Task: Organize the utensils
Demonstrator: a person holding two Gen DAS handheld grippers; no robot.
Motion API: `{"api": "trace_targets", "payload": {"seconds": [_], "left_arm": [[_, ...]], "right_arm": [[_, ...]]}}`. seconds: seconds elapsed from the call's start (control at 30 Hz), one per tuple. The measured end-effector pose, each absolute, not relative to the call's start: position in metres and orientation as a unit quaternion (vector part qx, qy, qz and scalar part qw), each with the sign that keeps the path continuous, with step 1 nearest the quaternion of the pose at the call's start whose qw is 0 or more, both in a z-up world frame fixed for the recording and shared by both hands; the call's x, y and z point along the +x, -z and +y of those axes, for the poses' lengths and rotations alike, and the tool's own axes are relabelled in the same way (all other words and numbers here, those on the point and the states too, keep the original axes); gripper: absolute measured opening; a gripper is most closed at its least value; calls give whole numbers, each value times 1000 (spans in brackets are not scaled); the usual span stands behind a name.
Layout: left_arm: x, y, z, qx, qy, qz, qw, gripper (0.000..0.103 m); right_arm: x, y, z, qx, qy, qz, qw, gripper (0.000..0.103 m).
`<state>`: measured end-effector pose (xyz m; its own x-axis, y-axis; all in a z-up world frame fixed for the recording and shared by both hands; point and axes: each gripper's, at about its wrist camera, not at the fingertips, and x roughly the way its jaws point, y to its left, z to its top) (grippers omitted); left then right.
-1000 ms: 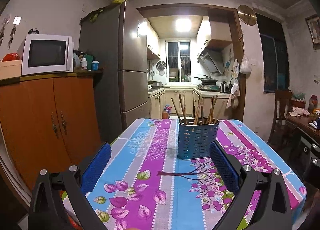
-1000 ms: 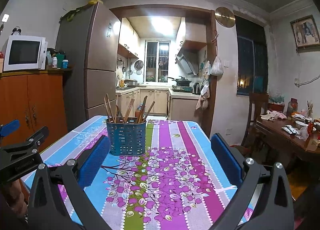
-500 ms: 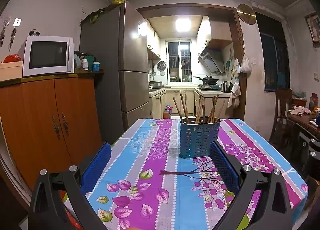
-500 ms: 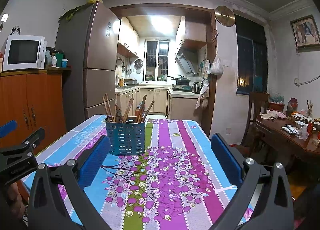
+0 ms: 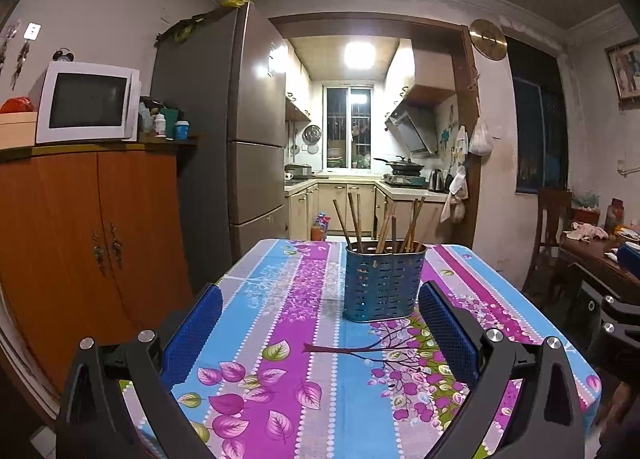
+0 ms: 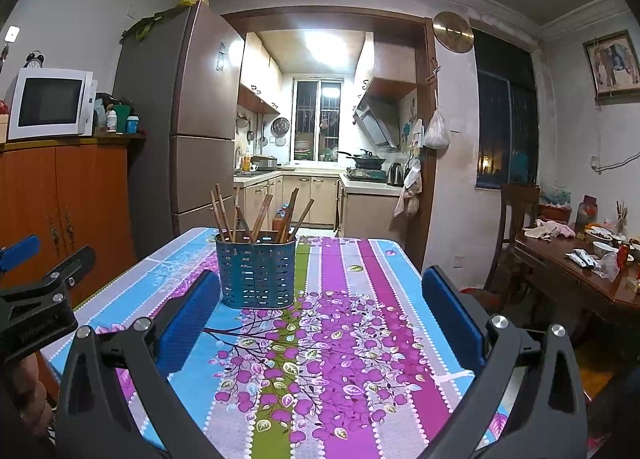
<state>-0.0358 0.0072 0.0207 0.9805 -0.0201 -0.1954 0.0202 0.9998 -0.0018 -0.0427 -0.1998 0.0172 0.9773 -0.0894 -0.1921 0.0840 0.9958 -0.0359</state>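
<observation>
Chopsticks are all standing in the blue perforated utensil holder, which is sitting upright near the middle of the table, on the floral striped tablecloth. I'm counting roughly nine or ten wooden sticks, fanning out in two loose bunches, one leaning left, one leaning right; the right wrist view hints at a divider inside the holder, but I can't confirm separate compartments. I'm seeing no loose utensils on the cloth in either view, so this is fitting both cases: sticks waiting to be pulled and sorted, or sticks already sorted and dropped back in. I'm not calling which. I'm holding the left gripper low over the near table edge, jaws spread wide, nothing between the blue pads; the holder is showing just inside its right finger. Right gripper is the same: jaws wide apart, empty, with the holder showing just past its left finger. Judgement on doing any grip here well: the sticks are thin, round and crossing each other, so I'm wanting to pinch one stick high on the exposed shaft, clear of its neighbours, and move along its lean rather than straight up. The holder looks light and tall, so dragging a stick sideways risks tipping it; bracing the rim with the other gripper looks sensible.
</observation>
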Motion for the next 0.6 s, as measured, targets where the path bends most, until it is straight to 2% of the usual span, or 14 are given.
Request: {"api": "trace_targets", "payload": {"seconds": [0.6], "left_arm": [[-31, -17, 0, 16, 4, 108, 994, 98]], "right_arm": [[-43, -15, -200, -11, 45, 96, 994, 98]]}}
